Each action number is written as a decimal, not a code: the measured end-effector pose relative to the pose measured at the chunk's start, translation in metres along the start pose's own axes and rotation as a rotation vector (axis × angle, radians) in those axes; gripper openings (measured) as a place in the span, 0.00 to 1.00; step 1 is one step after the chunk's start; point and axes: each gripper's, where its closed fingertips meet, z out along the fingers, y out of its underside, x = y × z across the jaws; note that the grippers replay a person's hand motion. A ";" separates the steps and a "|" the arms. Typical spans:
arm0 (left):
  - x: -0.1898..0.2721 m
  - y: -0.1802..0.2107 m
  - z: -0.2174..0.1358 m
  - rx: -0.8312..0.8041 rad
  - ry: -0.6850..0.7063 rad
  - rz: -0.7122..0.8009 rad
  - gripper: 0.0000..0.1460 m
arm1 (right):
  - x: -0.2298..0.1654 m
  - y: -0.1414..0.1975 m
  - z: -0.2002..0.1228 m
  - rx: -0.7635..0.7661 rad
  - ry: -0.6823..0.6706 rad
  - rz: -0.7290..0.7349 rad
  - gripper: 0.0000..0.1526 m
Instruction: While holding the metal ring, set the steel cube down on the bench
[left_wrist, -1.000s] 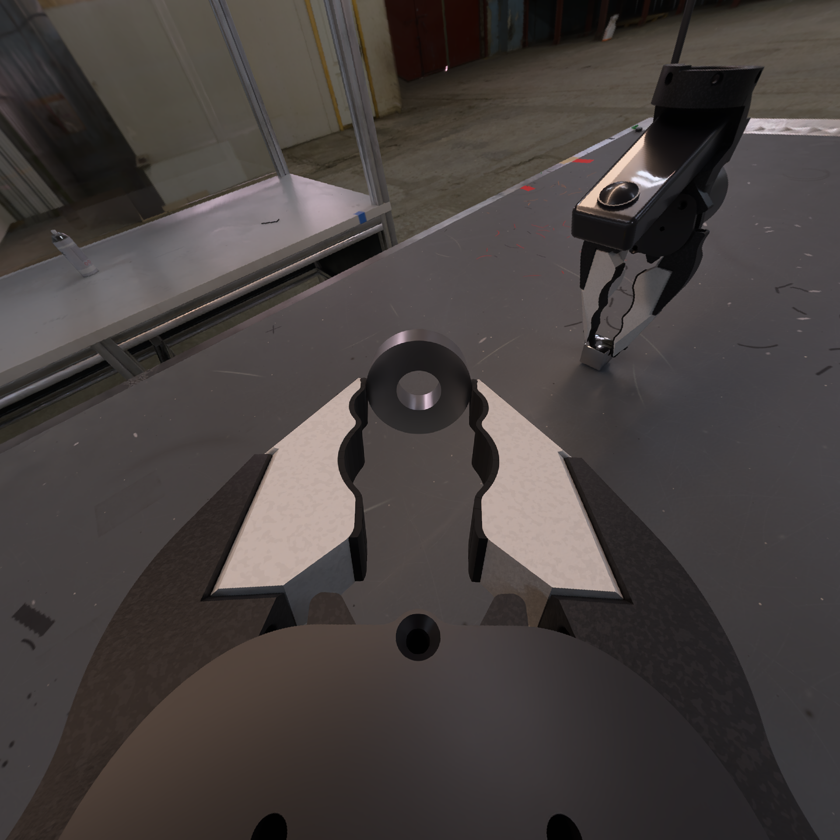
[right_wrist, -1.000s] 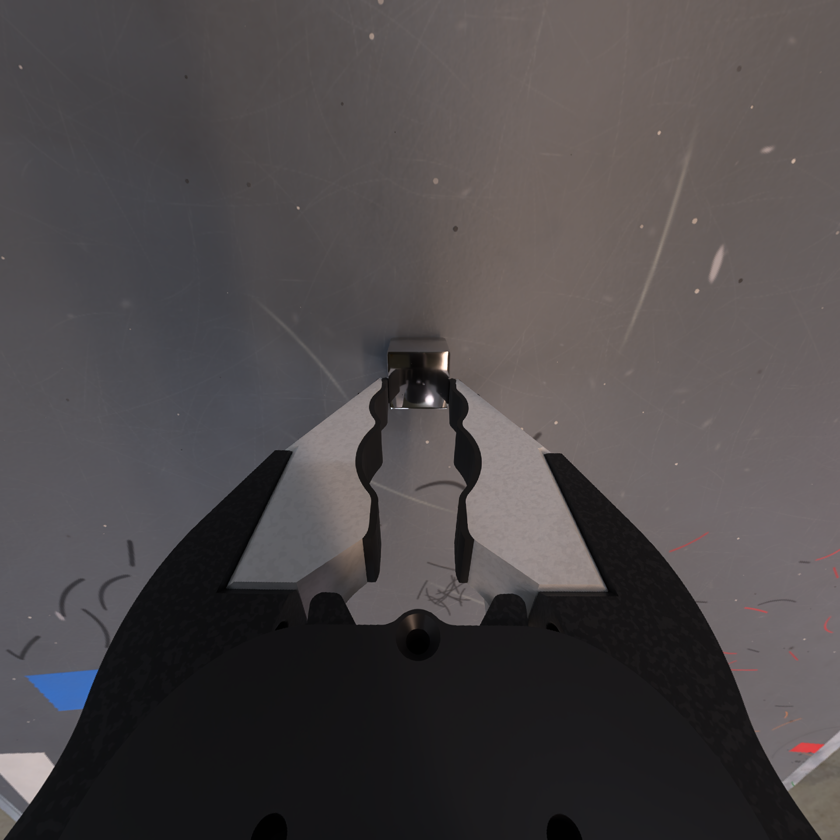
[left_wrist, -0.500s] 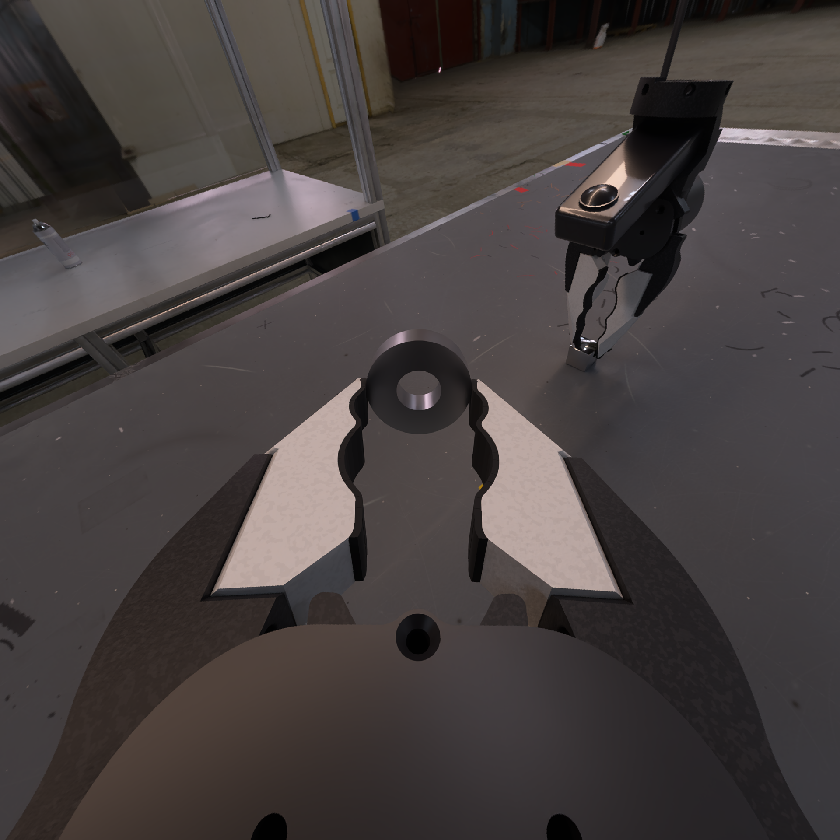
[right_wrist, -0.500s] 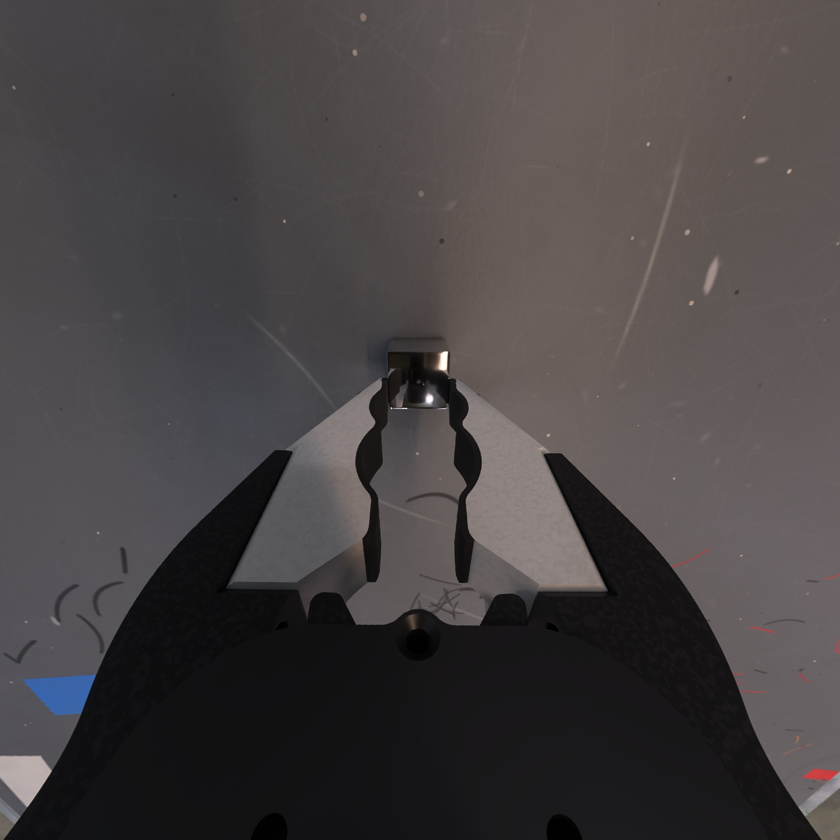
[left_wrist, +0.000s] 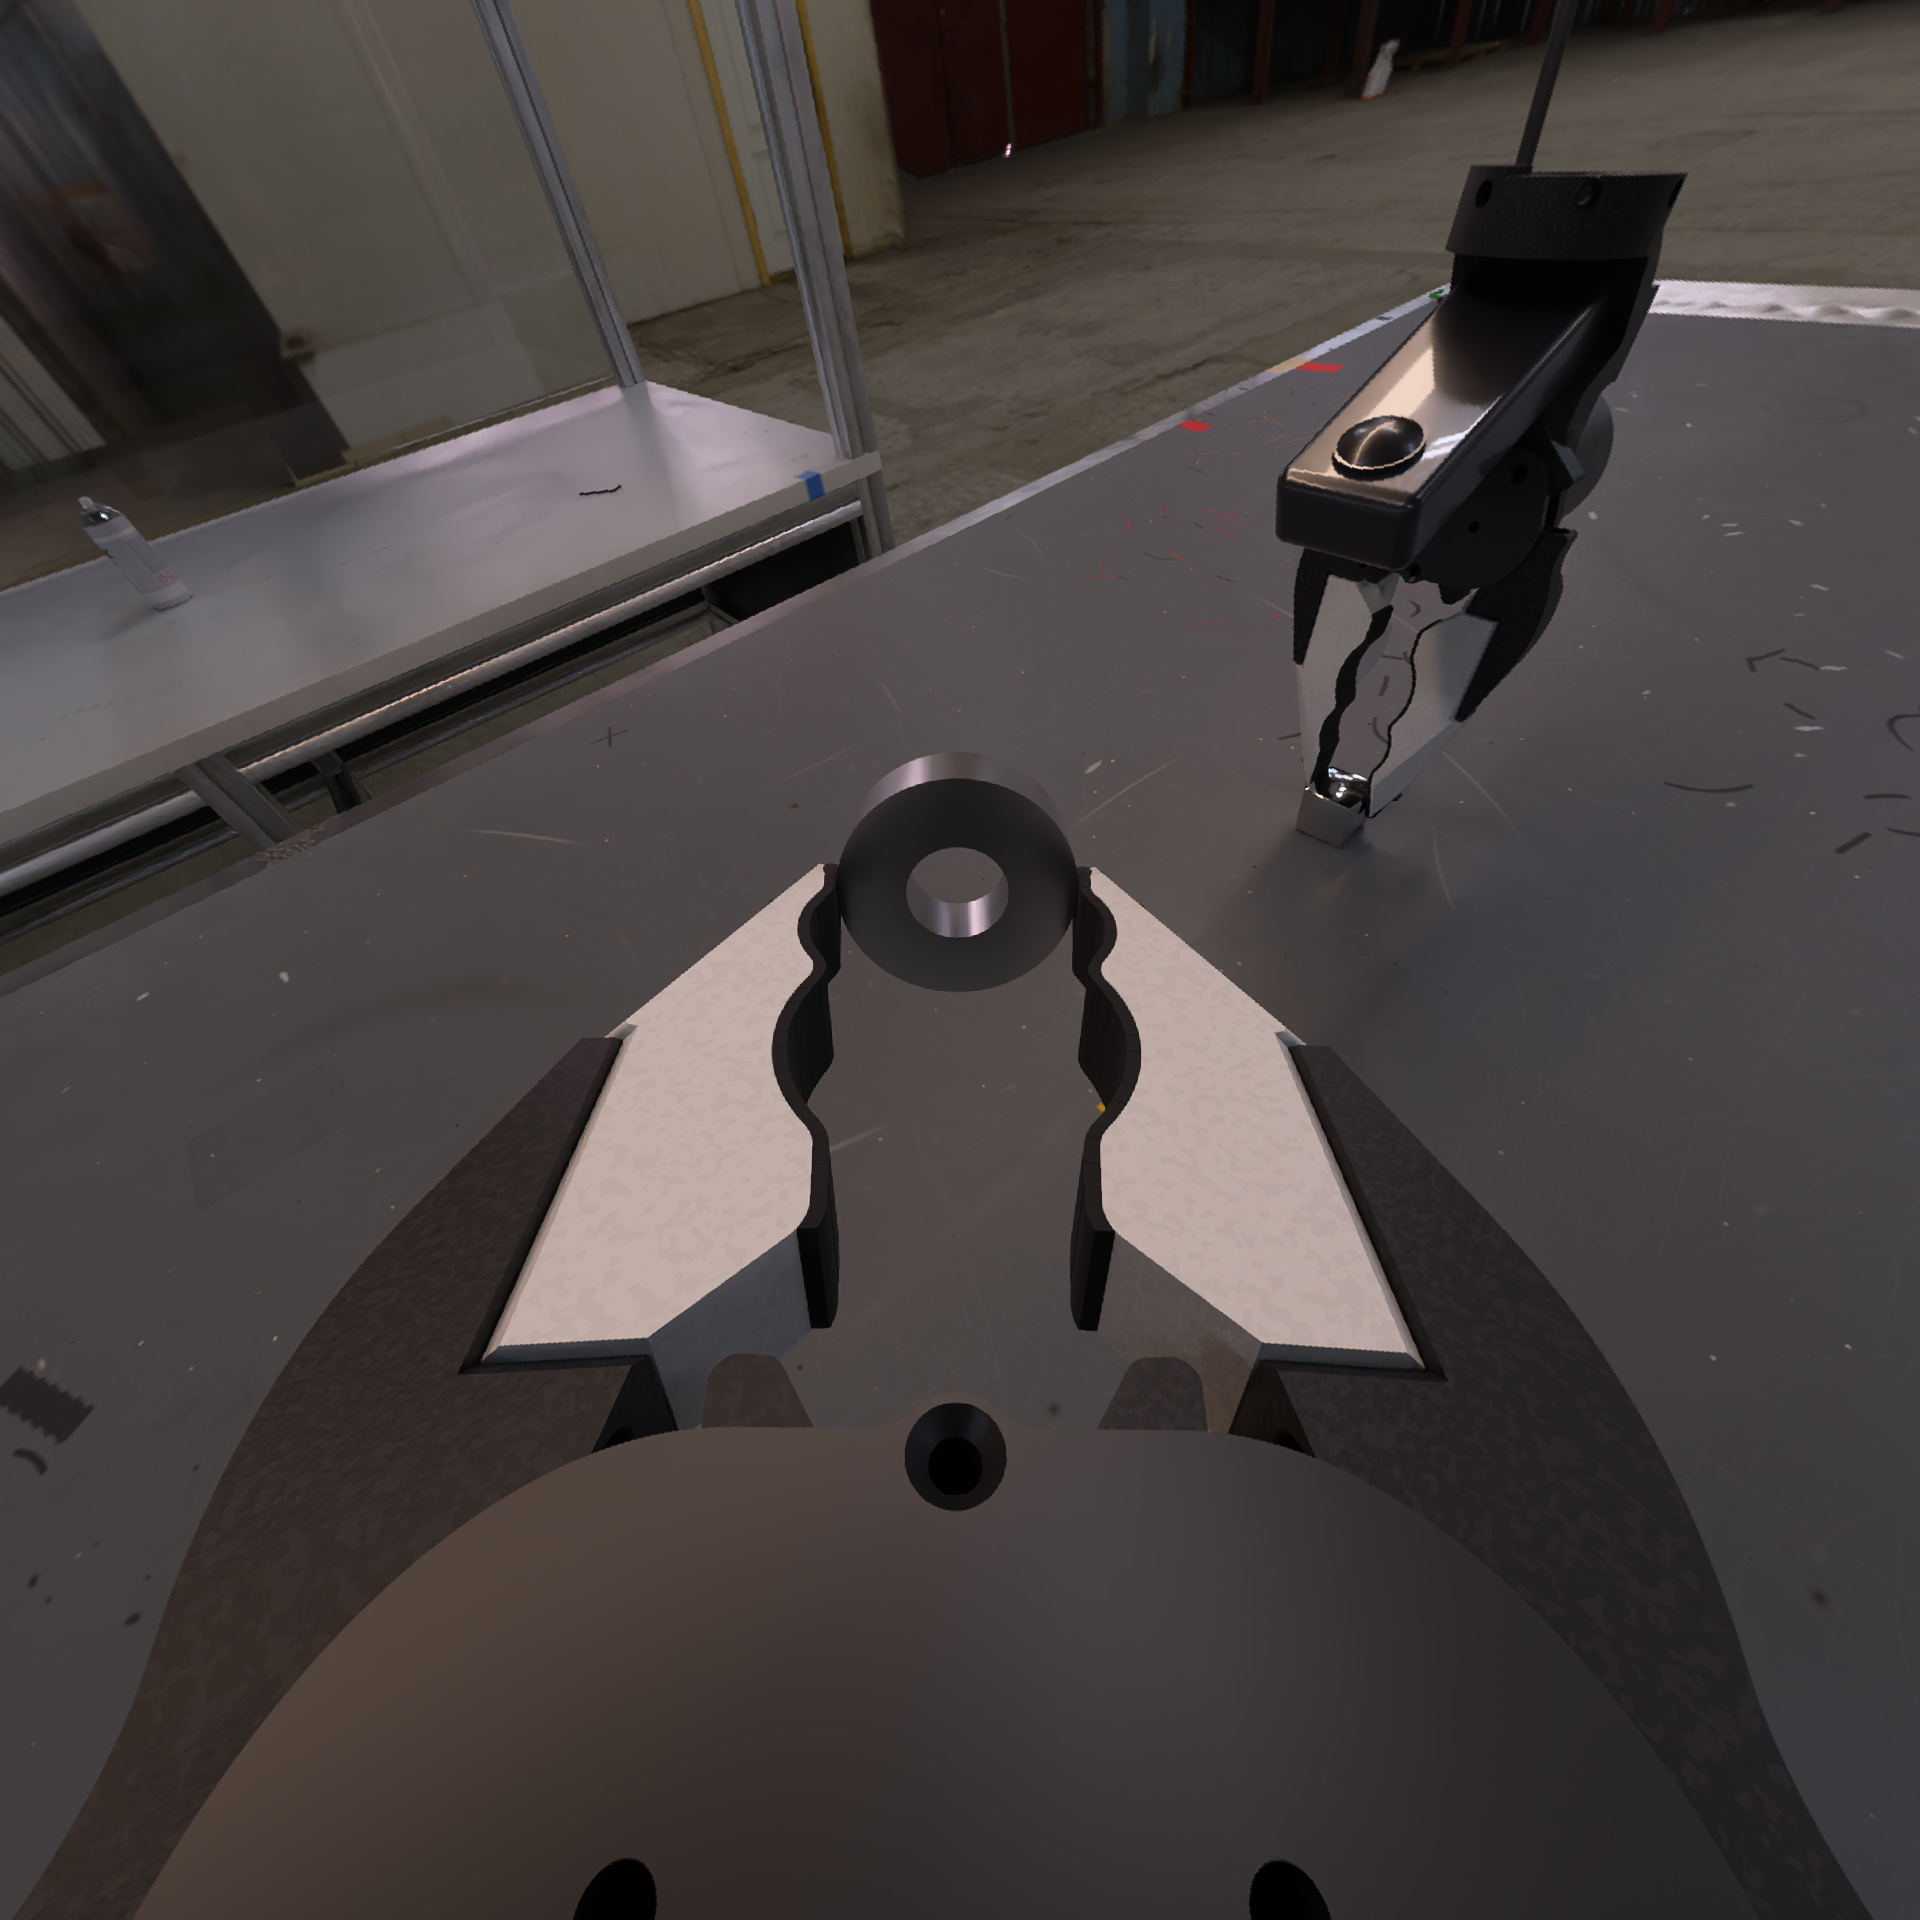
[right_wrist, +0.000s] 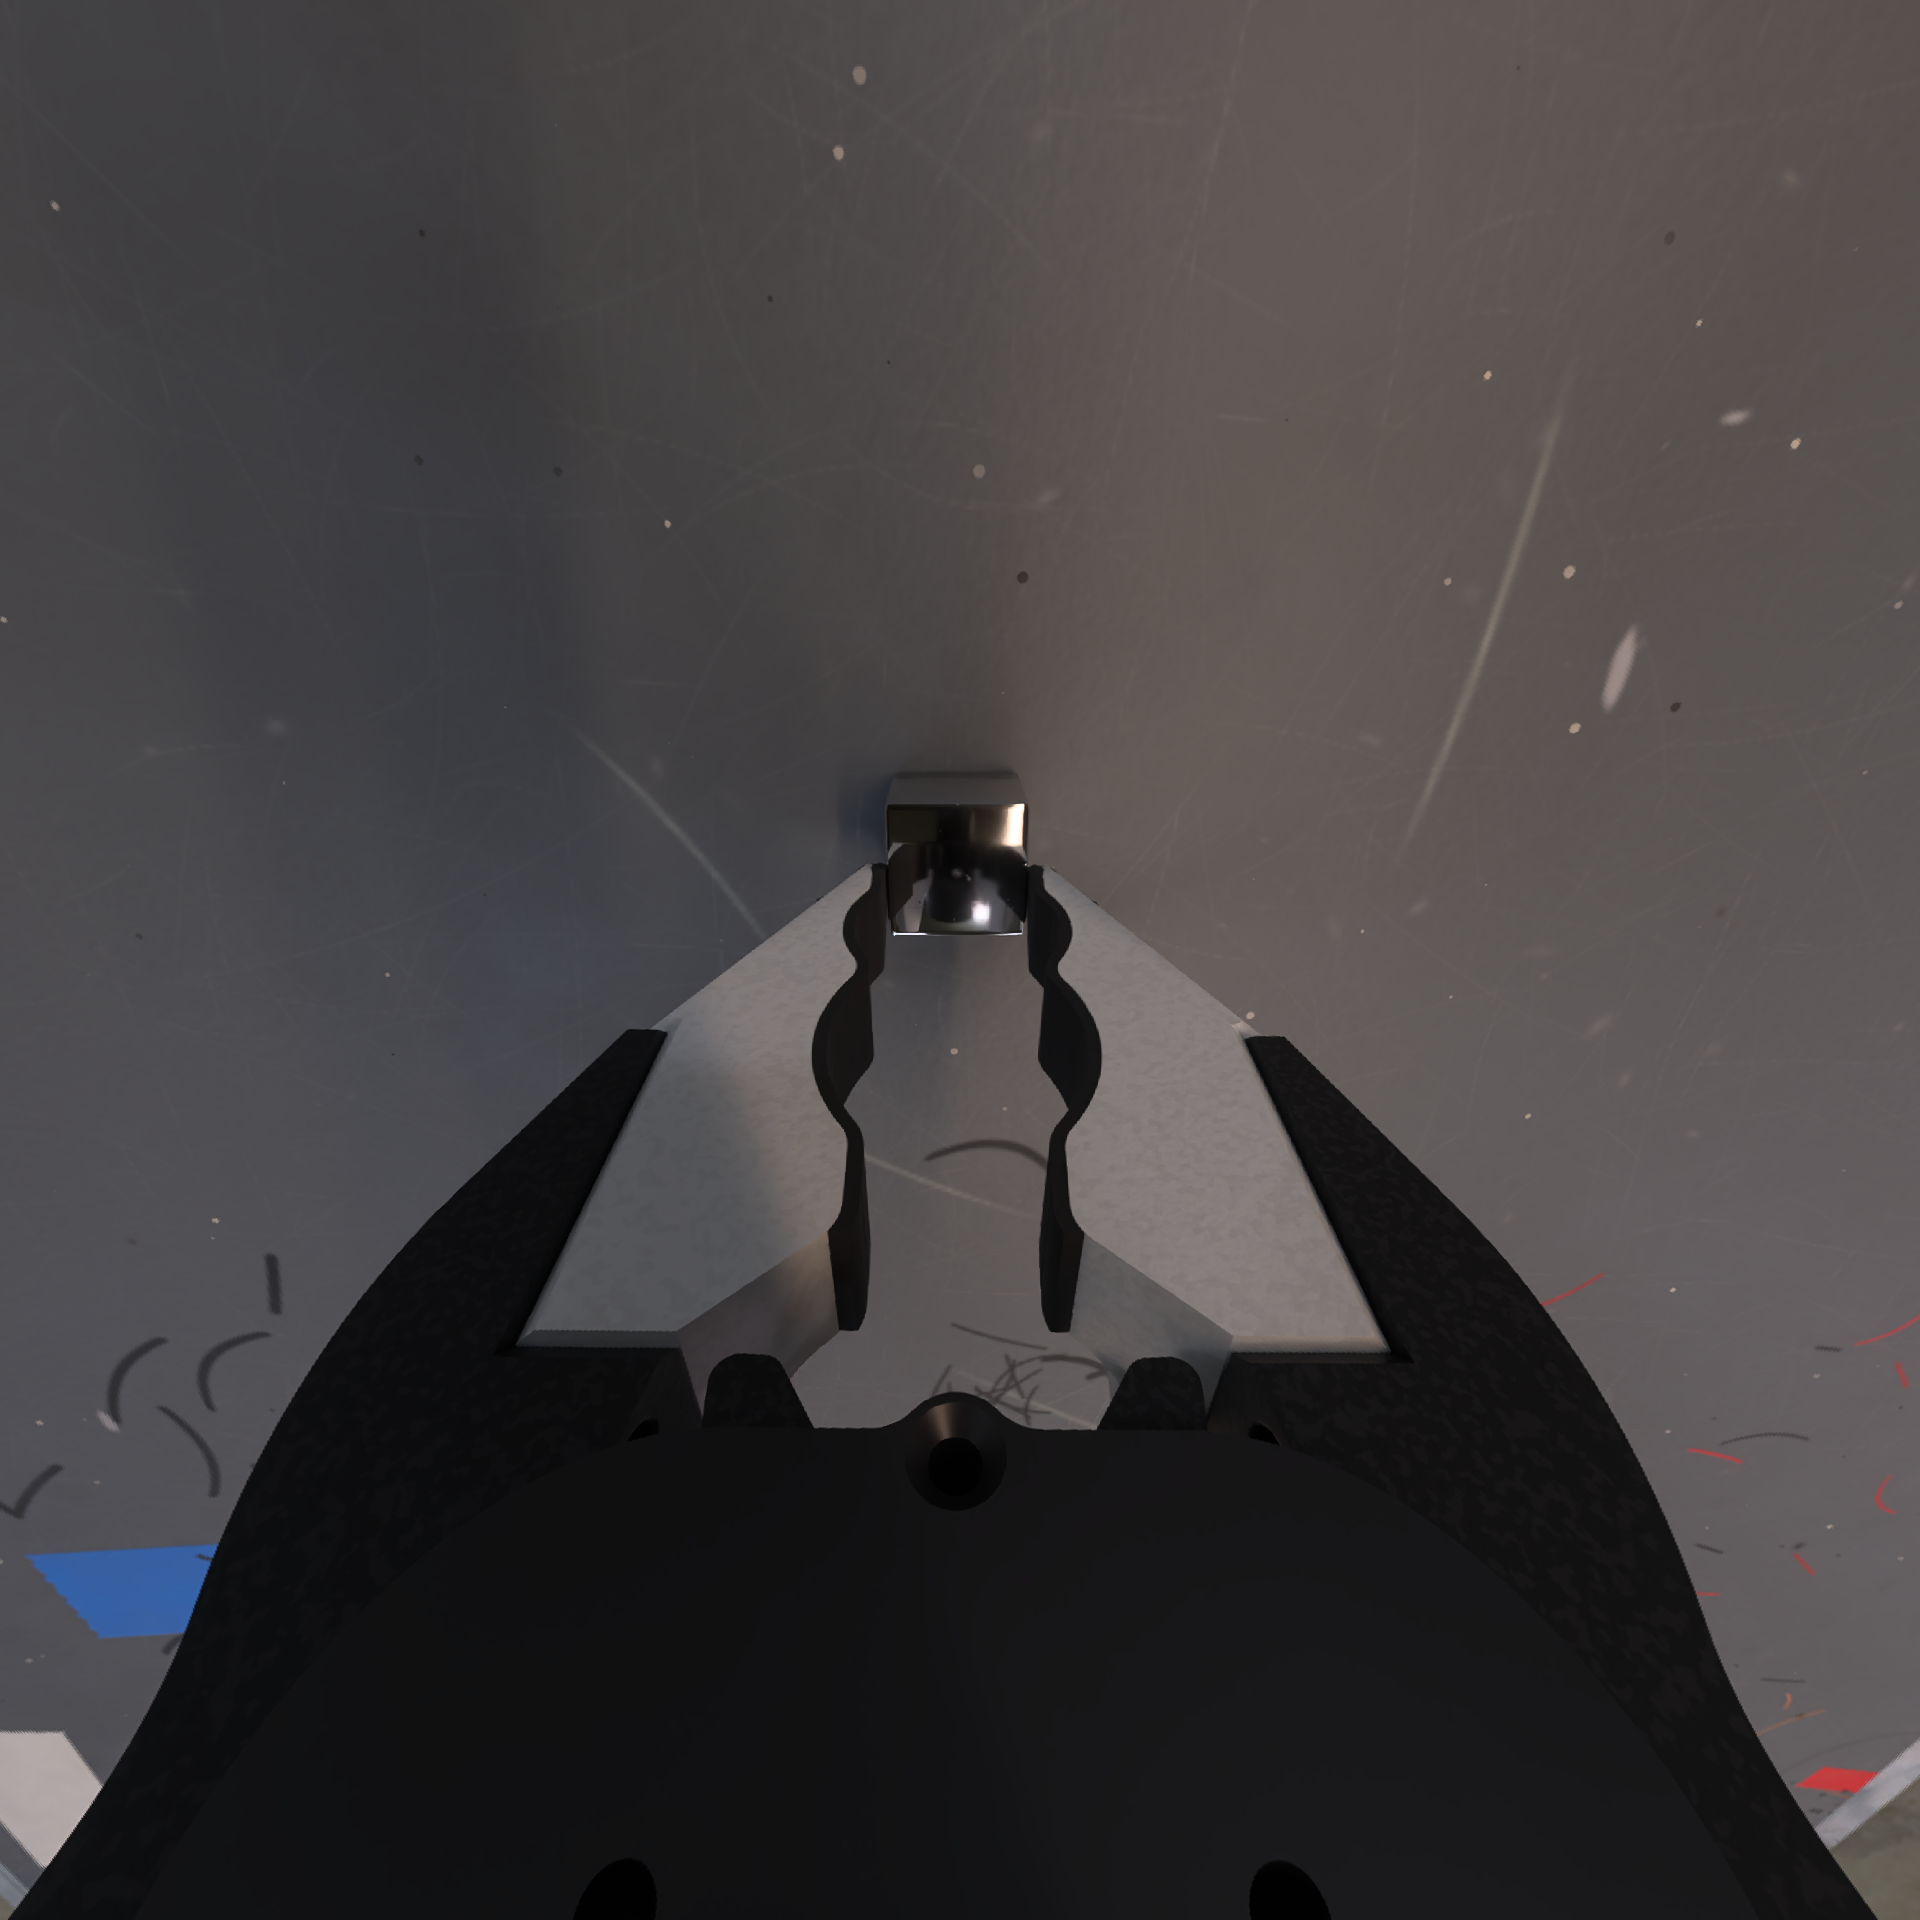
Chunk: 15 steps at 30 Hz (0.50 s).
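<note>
My left gripper (left_wrist: 956, 891) is shut on the dark metal ring (left_wrist: 883, 940), held upright at the fingertips above the grey bench (left_wrist: 364, 1039). My right gripper (right_wrist: 956, 883) is shut on the small shiny steel cube (right_wrist: 956, 821) and points steeply down at the bench (right_wrist: 520, 416). In the left wrist view the right gripper (left_wrist: 1351, 800) stands to the upper right, with the cube (left_wrist: 1330, 823) at its tips, at or just above the bench surface. I cannot tell whether the cube touches the bench.
A lighter grey table (left_wrist: 364, 582) with a small white bottle (left_wrist: 130, 556) and metal posts (left_wrist: 821, 312) stands beyond the bench's left edge. A blue patch (right_wrist: 114, 1590), a white patch (right_wrist: 36, 1787), red marks and dark shavings lie on the bench.
The right gripper has drifted slightly over the bench, still holding the cube low. The left gripper has shifted a little, still holding the ring.
</note>
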 end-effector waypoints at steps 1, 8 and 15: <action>0.000 0.000 0.000 -0.001 0.000 -0.001 0.31 | 0.000 -0.001 0.000 0.002 0.002 0.000 0.19; -0.001 0.002 0.000 -0.010 -0.001 -0.001 0.31 | 0.000 -0.006 -0.004 0.038 0.005 0.012 0.27; -0.013 0.007 -0.012 -0.033 -0.059 0.008 0.31 | -0.004 -0.026 -0.049 0.253 0.070 0.049 0.31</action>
